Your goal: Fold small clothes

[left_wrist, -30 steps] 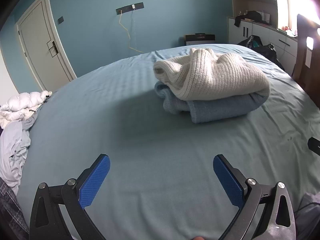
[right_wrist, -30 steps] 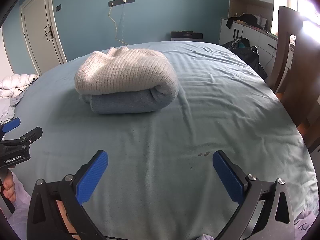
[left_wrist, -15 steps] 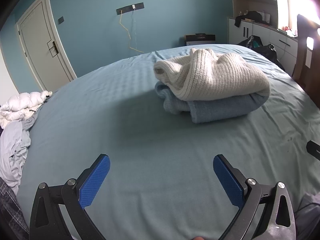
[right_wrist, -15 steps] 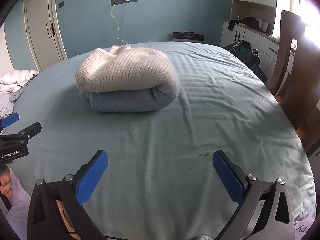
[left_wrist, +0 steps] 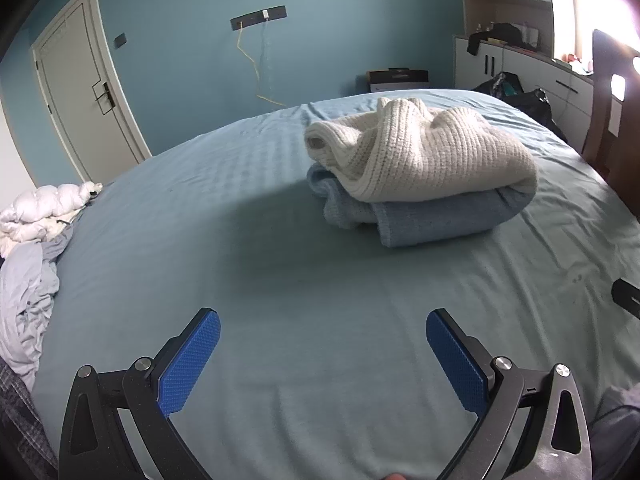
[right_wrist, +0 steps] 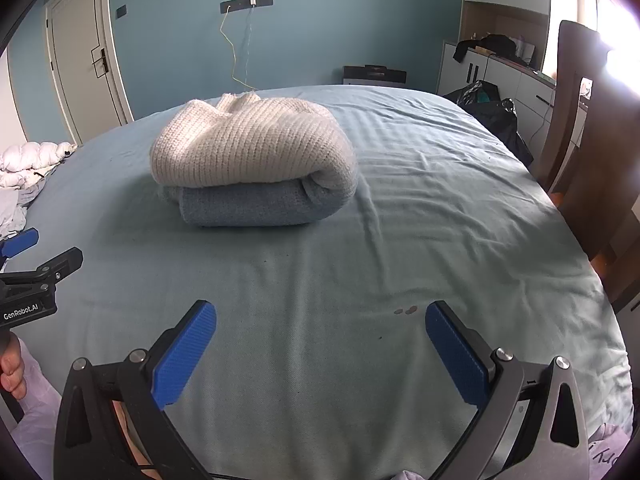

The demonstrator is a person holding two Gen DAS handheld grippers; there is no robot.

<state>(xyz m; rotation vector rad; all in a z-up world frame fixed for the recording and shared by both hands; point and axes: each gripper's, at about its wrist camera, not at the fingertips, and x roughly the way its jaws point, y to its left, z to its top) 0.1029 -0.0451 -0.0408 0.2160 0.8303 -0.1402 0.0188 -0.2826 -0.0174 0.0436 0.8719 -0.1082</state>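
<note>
The folded cream sweater sits atop a folded blue garment mid-bed, long axis crosswise. It lies ahead-left of the right gripper, ahead-right of the left gripper; both gape wide, empty, well apart from it.

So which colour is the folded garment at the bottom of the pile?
Light blue; clearest in the right wrist view.

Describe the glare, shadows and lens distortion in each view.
Left wrist view: window glare blows out the top right, a soft shadow darkens the bed sheet, door lines bow. Right wrist view: glare whitens the right edge by the chair, corners vignette black.
</note>
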